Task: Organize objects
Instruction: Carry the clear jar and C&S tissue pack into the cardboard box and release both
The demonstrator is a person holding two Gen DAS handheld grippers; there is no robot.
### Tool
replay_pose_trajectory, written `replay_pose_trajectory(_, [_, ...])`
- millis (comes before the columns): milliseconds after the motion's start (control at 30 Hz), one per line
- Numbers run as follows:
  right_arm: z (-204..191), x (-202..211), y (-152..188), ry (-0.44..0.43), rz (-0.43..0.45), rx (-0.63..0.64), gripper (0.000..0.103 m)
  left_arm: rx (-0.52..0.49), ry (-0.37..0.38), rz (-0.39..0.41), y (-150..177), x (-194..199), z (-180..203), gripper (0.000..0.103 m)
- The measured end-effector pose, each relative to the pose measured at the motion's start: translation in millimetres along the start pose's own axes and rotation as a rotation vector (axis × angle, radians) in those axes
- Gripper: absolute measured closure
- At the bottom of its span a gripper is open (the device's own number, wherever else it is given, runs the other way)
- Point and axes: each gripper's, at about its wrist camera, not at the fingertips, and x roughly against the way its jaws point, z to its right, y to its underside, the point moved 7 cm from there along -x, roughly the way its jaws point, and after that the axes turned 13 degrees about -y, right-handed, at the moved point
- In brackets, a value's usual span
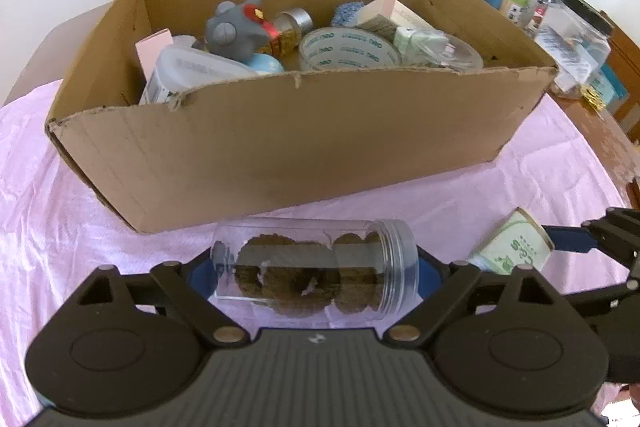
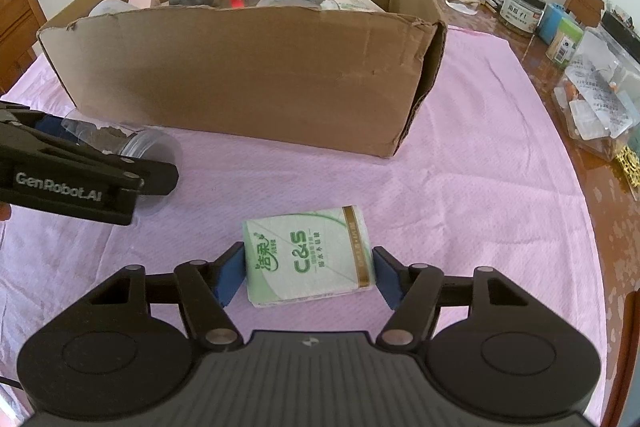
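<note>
Brown cardboard box (image 2: 248, 75), pink tablecloth (image 2: 460, 187), green-and-white gold-striped tissue pack (image 2: 308, 259), grey toy (image 1: 234, 29).

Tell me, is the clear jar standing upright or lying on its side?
Lying on its side. The jar rests lengthwise on the pink cloth, lid end pointing right, before the box.

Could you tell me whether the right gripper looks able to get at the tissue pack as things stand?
Probably yes: the right gripper already has its fingers either side of the tissue pack on the pink cloth, nothing between.
</note>
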Motion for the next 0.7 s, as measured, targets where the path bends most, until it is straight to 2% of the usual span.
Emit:
replay_pose_trajectory(233, [7.4,6.5,-2.8,-0.026,-0.023,-0.034,0.032,-0.046,0.01,0.002,-4.1,12.3,-6.6,0.012])
replay_pose_trajectory(500, [10.4,26.7,-15.4,-0.071,-0.049,-0.034,0.032,-0.115,0.066,-0.01,-9.0,40.7,-7.2,0.012])
replay_pose_trajectory(700, [7.6,51.2,-36.6,-0.091,-0.044,0.022,0.032,-0.139,0.081,0.004,-20.5,64.9,-9.5,0.012])
